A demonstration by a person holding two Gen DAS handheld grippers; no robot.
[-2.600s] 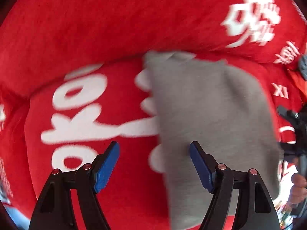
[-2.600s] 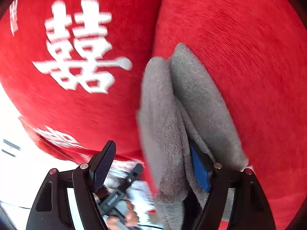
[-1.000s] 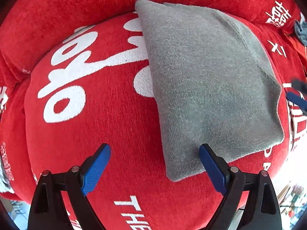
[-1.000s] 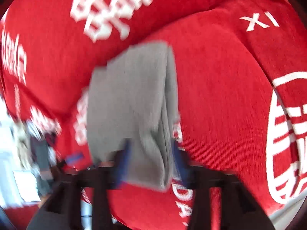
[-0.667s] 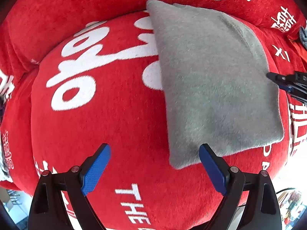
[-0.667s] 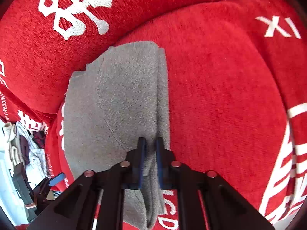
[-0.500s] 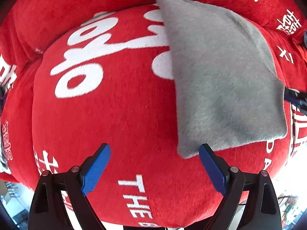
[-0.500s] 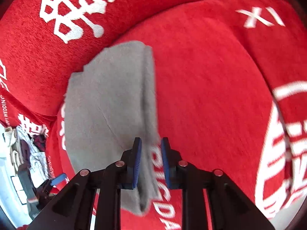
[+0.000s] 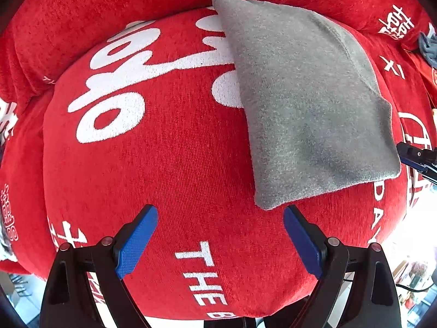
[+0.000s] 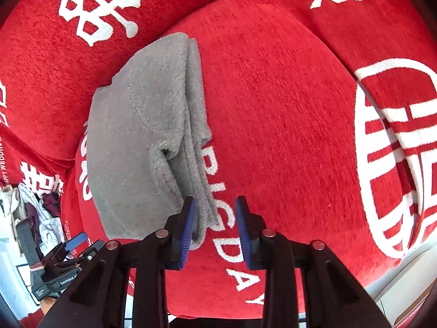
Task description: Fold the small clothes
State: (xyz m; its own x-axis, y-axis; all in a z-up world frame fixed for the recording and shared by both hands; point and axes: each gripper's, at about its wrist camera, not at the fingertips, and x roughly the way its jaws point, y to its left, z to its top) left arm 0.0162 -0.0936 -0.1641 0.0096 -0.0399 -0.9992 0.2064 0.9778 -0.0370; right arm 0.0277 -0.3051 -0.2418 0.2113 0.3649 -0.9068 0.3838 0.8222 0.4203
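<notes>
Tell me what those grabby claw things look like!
Both the left gripper and the right gripper are black plastic frames with small copper-coloured round screws. Their jaws carry bright blue ribbed pads, and white lettering marks the left one's body.

Pretty much everything here is a plush red sofa cover with big white lettering and Chinese characters (image 9: 169, 147), stretched over a rounded seat cushion and backrest. Off the left edge there's a messy pile of clothes and bags (image 10: 35, 207), and bright daylight washes out the lower corners.
</notes>
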